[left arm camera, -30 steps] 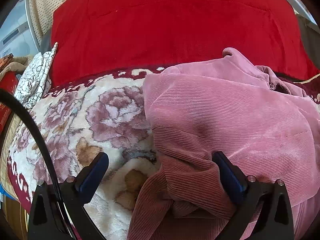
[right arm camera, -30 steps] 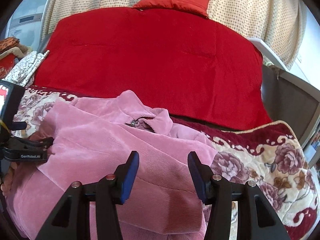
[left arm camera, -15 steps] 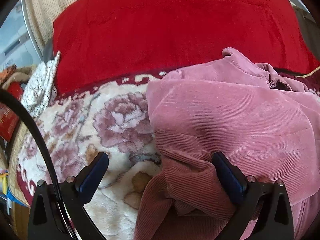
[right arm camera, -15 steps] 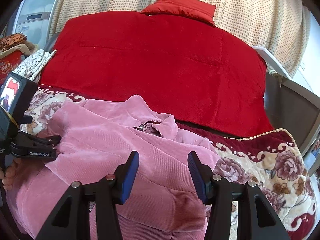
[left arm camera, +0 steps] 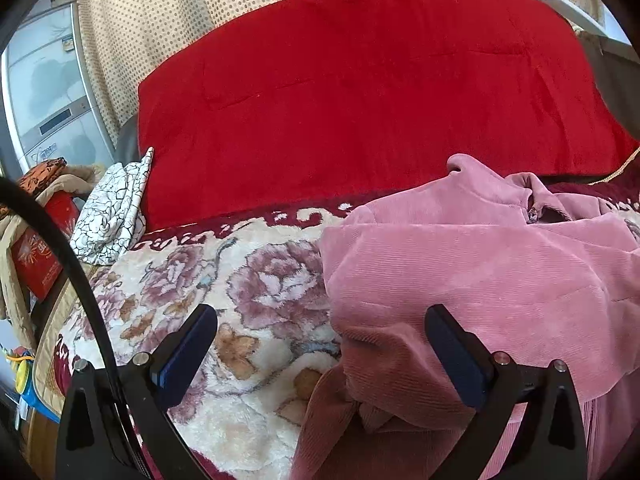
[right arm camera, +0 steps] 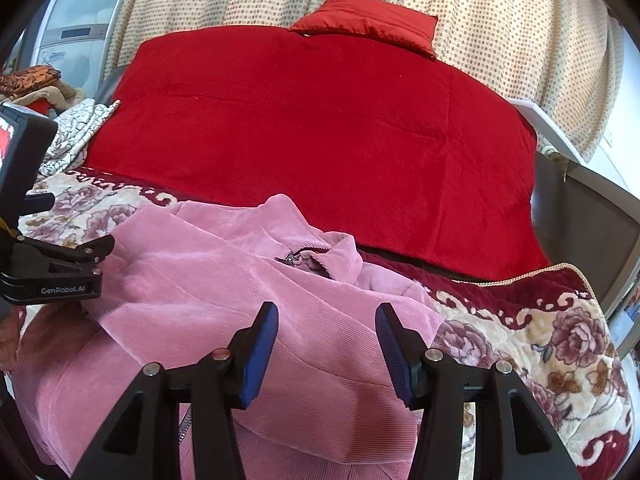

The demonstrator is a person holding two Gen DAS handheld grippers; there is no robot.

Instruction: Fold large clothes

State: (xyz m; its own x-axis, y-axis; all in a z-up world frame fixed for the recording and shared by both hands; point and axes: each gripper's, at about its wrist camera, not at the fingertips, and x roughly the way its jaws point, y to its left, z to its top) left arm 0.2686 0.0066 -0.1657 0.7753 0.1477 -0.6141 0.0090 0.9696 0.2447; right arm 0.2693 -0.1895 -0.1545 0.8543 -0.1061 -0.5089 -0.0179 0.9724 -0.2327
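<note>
A pink corduroy jacket (left arm camera: pixel 480 280) lies bunched on a floral blanket (left arm camera: pixel 224 288), its collar and zipper toward the red quilt; it also shows in the right wrist view (right arm camera: pixel 224 280). My left gripper (left arm camera: pixel 320 356) is open wide at the jacket's left edge, with a fold of the fabric lying between its fingers but not clamped. It also shows from the side in the right wrist view (right arm camera: pixel 68 268). My right gripper (right arm camera: pixel 326 348) is open and empty, hovering just above the jacket's right front part.
A red quilt (right arm camera: pixel 320 140) with a red pillow (right arm camera: pixel 364 20) covers the far bed, before a dotted curtain (right arm camera: pixel 500 20). A black-and-white cloth (left arm camera: pixel 112 216) and red boxes (left arm camera: pixel 36 256) sit at the left. The floral blanket (right arm camera: pixel 560 344) reaches the right edge.
Both grippers have lifted and tilted up, so more of the quilt and curtain shows. The jacket lies a little lower in both views. Both grippers stay open.
</note>
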